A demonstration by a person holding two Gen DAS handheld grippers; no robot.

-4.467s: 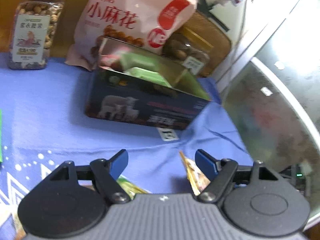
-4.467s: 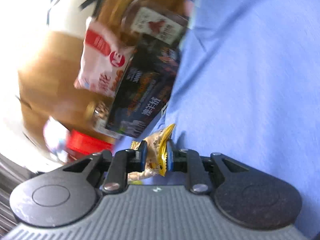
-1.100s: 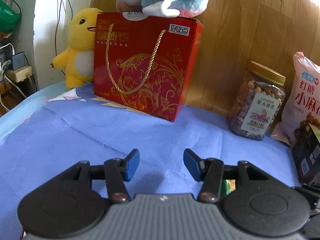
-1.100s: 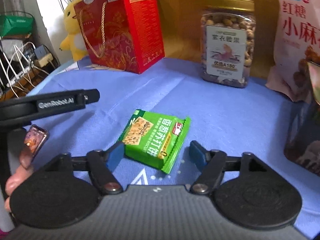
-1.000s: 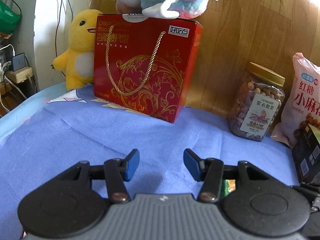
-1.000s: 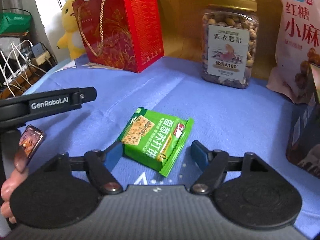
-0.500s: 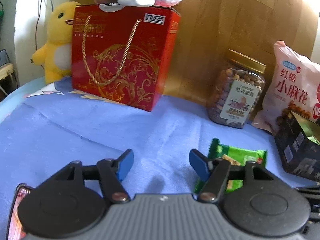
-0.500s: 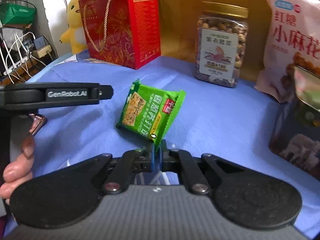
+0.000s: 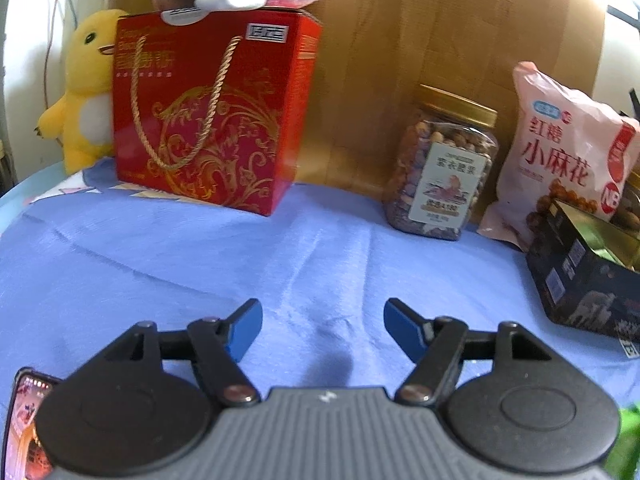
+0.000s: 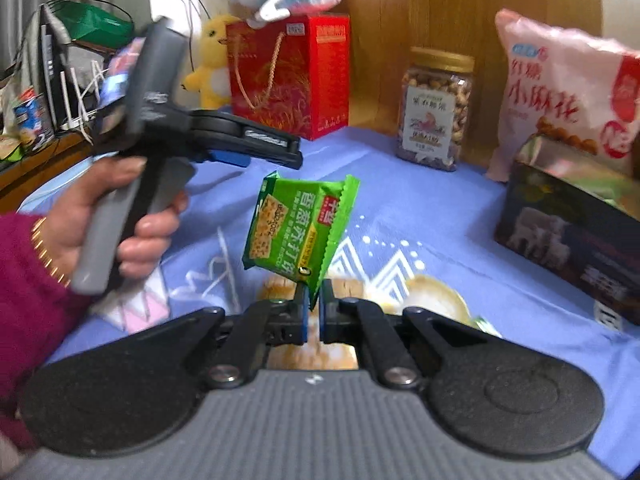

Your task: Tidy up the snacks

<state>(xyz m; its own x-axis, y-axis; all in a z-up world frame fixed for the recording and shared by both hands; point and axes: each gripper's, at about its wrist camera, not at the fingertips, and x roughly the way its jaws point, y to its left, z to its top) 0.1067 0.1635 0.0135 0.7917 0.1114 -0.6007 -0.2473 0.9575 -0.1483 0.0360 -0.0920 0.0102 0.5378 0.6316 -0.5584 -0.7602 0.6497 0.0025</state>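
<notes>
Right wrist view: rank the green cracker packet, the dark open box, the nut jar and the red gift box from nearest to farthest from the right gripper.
1. green cracker packet, pinched in the right gripper, lifted.
2. dark open box, right side.
3. nut jar, back, right of centre.
4. red gift box, back left; close to the jar's range.

Each gripper, left (image 9: 322, 322) and right (image 10: 314, 308), is built from black linkage arms joined by silver screws, with blue fingertip pads (image 9: 244, 326) and a ribbed grey housing bearing two round black discs. The left hand (image 10: 96, 216) is shown with bare skin, a maroon sleeve (image 10: 28, 312) and a gold bracelet (image 10: 46, 252).
</notes>
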